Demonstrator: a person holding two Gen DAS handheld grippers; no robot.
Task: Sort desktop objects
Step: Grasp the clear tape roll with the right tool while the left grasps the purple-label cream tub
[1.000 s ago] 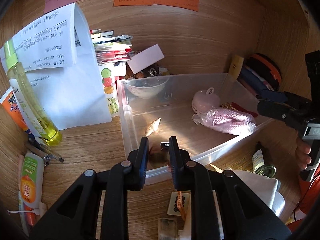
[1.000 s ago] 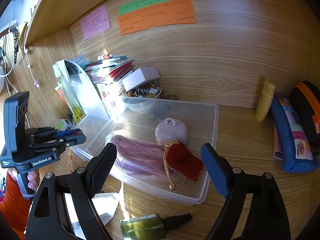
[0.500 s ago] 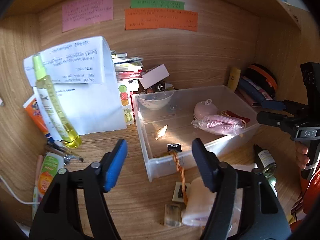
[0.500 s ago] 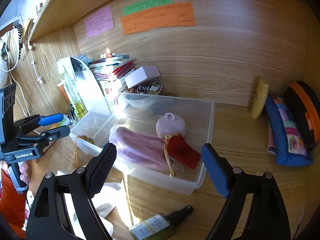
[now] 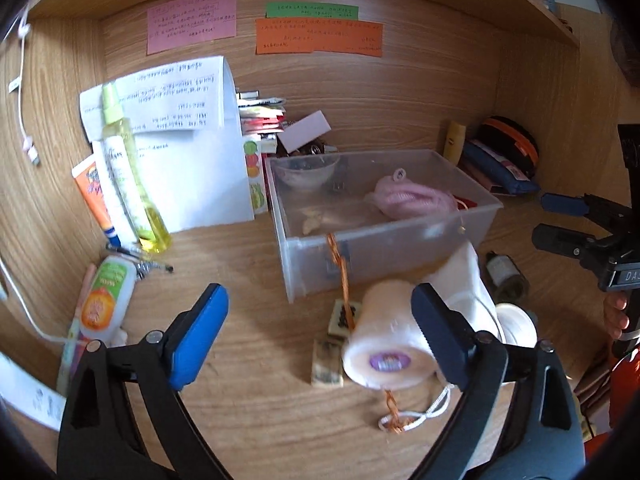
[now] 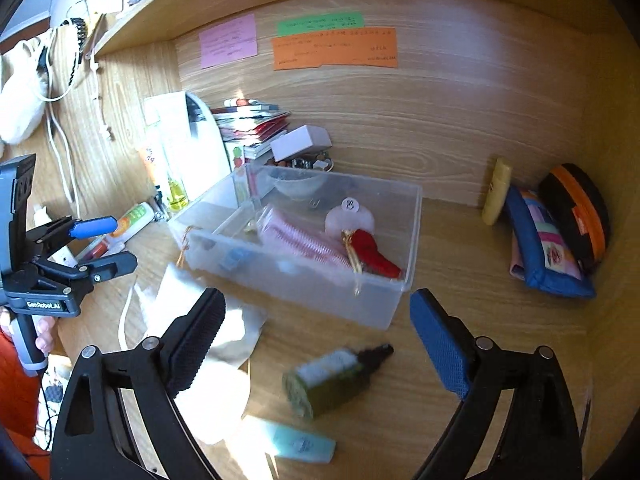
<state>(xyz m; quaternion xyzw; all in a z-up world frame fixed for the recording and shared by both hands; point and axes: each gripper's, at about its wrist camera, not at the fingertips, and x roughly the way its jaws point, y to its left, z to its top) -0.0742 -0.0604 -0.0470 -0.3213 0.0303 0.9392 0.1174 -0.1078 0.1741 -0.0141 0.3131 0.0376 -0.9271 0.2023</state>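
A clear plastic bin (image 5: pixel 384 236) (image 6: pixel 392 304) stands mid-desk and holds a pink pouch (image 5: pixel 412 202), a red pouch (image 6: pixel 376 256), a bowl (image 5: pixel 306 168) and a shell. An orange braided cord (image 5: pixel 340 268) hangs over its front wall down to a small tile (image 5: pixel 344 316). My left gripper (image 5: pixel 320 336) is open and empty, pulled back above a white roll (image 5: pixel 384 356). My right gripper (image 6: pixel 316 344) is open and empty above a green dropper bottle (image 6: pixel 332 380).
A yellow spray bottle (image 5: pixel 128 184), tubes (image 5: pixel 104 300) and papers (image 5: pixel 180 140) stand at the left. Books (image 6: pixel 252 124) and a white box (image 6: pixel 300 142) sit behind the bin. Pencil cases (image 6: pixel 548 240) and a yellow tube (image 6: pixel 496 190) lie at the right. A teal packet (image 6: pixel 296 444) lies near the front.
My left gripper opened, let go of the orange cord's tag at the bin's front wall and pulled back and up. The right gripper also drew back a little.
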